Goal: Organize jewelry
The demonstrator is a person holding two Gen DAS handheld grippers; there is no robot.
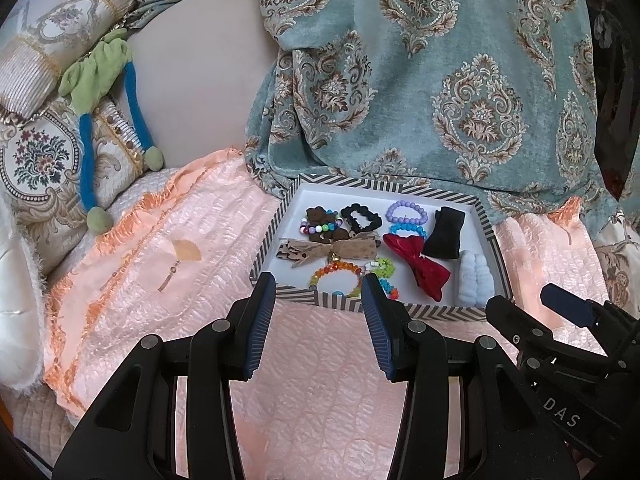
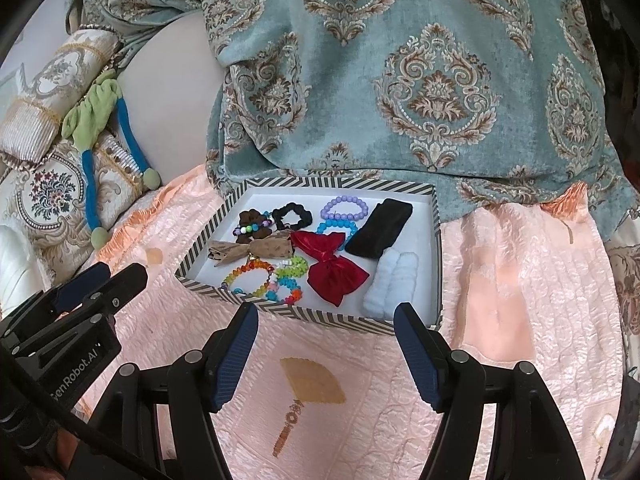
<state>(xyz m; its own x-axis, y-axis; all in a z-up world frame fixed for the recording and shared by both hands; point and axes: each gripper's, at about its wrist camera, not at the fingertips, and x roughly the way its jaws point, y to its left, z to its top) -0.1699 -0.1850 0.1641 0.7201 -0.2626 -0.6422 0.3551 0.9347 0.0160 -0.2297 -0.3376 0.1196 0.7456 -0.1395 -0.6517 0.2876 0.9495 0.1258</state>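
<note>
Striped box (image 1: 404, 312) mid-frame on pink bedspread (image 1: 168, 264), holding bracelets, red bow (image 1: 420, 264), scrunchies. Left claw (image 1: 320, 312) and right claw (image 2: 326, 336) both wide open, empty, hovering short of near rim, likely lining up a pick.

A pink quilt (image 2: 500, 280) covered the bed, a teal damask cloth (image 2: 400, 80) draped behind, embroidered cushions (image 1: 44, 168) stacked at left in daylight.
</note>
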